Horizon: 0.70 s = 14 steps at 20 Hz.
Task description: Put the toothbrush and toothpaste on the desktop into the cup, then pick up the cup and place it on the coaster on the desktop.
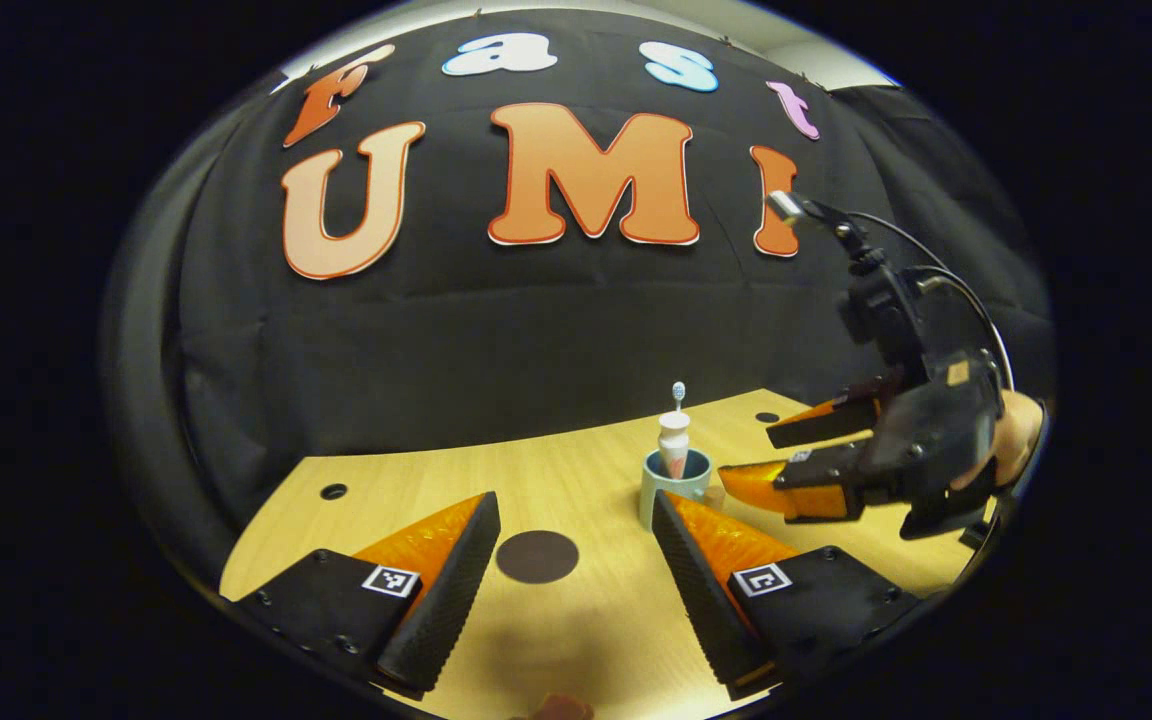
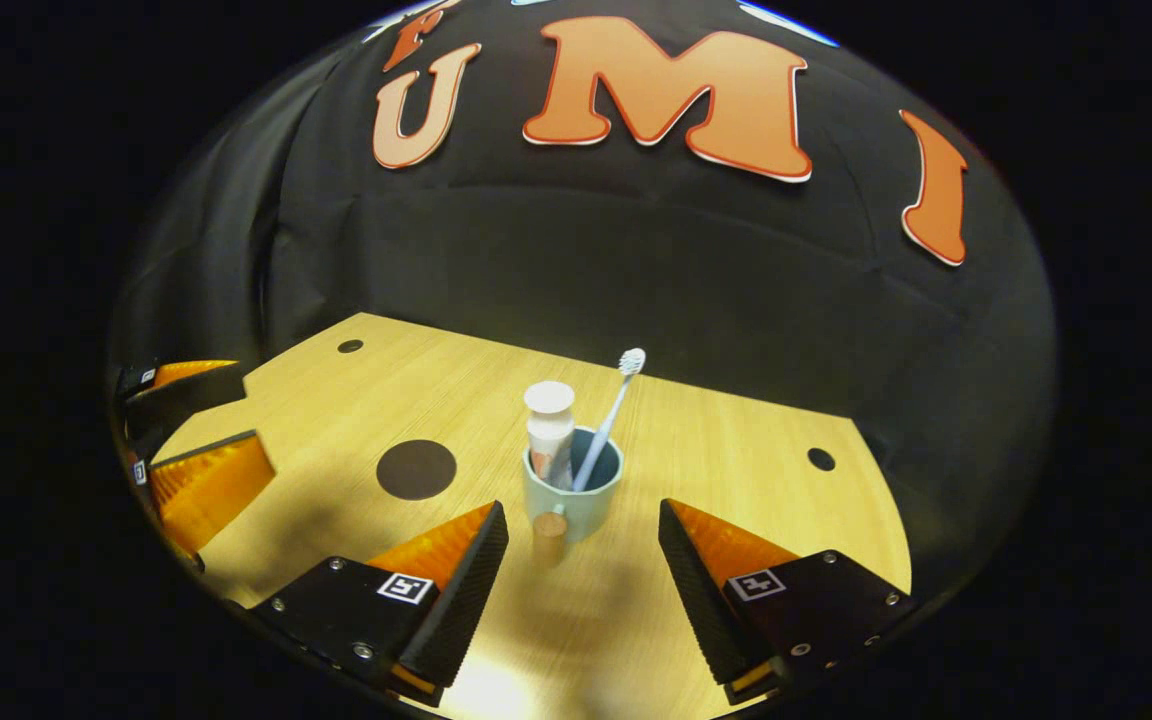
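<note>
A pale blue-green cup [image 2: 576, 505] stands upright on the wooden desktop [image 2: 736, 450]. A white toothpaste tube [image 2: 549, 430] and a white toothbrush [image 2: 611, 410] stand inside it, bristles up. My right gripper [image 2: 581, 580] is open just in front of the cup, which sits beyond the fingertips. A dark round coaster [image 2: 416, 469] lies left of the cup. In the left gripper view the cup [image 1: 674, 488] is near my right finger's tip, and the coaster [image 1: 536, 556] lies between the fingers of my open left gripper [image 1: 576, 590]. The right gripper [image 1: 751, 458], open, hangs right of the cup.
The desktop [image 1: 586, 470] has small dark holes [image 2: 821, 459] near its corners [image 2: 350, 346]. Black cloth closes off the back. A hand [image 1: 1016, 440] holds the right gripper at the right edge. The left gripper [image 2: 246, 415] shows at the far left of the right gripper view.
</note>
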{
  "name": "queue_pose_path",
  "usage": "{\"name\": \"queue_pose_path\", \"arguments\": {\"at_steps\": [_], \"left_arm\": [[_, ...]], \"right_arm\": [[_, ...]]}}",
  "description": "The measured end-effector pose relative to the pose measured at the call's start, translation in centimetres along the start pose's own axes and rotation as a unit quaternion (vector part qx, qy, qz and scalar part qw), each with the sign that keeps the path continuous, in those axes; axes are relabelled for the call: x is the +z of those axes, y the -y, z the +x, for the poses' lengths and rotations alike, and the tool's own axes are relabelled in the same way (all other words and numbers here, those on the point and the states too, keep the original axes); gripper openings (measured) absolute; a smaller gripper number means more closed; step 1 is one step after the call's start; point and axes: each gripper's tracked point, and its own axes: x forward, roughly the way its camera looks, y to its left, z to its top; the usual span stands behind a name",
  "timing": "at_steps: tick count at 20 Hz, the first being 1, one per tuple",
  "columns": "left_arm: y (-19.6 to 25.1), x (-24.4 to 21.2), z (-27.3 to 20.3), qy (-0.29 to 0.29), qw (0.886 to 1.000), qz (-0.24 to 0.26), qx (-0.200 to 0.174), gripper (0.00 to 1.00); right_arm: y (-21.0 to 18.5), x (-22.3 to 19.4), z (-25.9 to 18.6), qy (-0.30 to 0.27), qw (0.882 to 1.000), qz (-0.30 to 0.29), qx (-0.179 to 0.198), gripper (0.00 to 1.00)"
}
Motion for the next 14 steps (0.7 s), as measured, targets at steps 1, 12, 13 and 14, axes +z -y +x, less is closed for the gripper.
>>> {"name": "queue_pose_path", "arguments": {"at_steps": [1,12,13,14], "left_arm": [[-1.0,0.0,-1.0,0.002,1.0,0.004,0.01,0.98],[-7.1,-3.1,-5.8,0.004,0.998,-0.007,0.065,0.98],[-7.2,-3.2,-6.0,0.006,0.998,-0.01,0.063,0.98],[-7.1,-3.3,-6.2,0.006,0.998,-0.012,0.062,0.98]], "right_arm": [[-0.5,0.0,0.4,-0.011,1.0,0.004,0.005,0.9],[0.6,-0.5,3.4,-0.137,0.989,0.045,-0.041,0.8],[0.7,-0.9,3.8,-0.15,0.986,0.056,-0.041,0.78],[0.8,-1.5,4.3,-0.167,0.983,0.065,-0.045,0.76]]}}
